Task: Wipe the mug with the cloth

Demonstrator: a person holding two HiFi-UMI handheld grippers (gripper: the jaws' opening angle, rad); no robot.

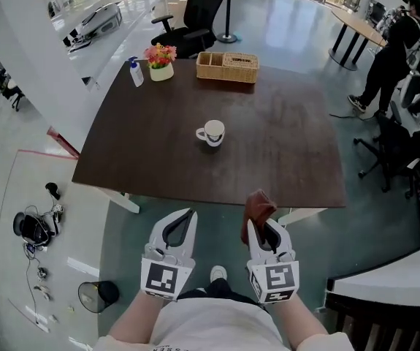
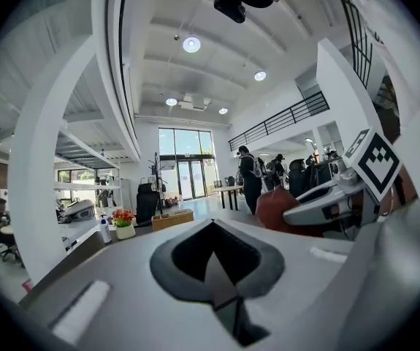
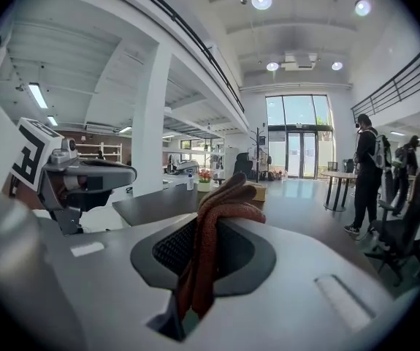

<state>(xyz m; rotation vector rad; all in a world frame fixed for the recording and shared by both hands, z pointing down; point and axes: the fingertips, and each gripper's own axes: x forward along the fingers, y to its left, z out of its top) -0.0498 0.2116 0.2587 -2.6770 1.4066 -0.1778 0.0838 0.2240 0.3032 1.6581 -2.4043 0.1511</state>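
Head view: one mug [image 1: 211,132] stands at the middle of the table [image 1: 290,152], well apart from the two grippers (both held short of the near edge). One cloth [image 1: 257,205] rises from the right gripper [image 1: 265,229].

Left gripper view: the left gripper [image 2: 217,269] has its jaws pressed together with nothing between them.

Right gripper view: the jaws pinch the cloth.

Recommended: steady the mug with the left gripper first, then press the cloth's loose fold against it.

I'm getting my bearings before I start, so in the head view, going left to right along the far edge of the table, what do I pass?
spray bottle -> potted flowers -> wicker basket
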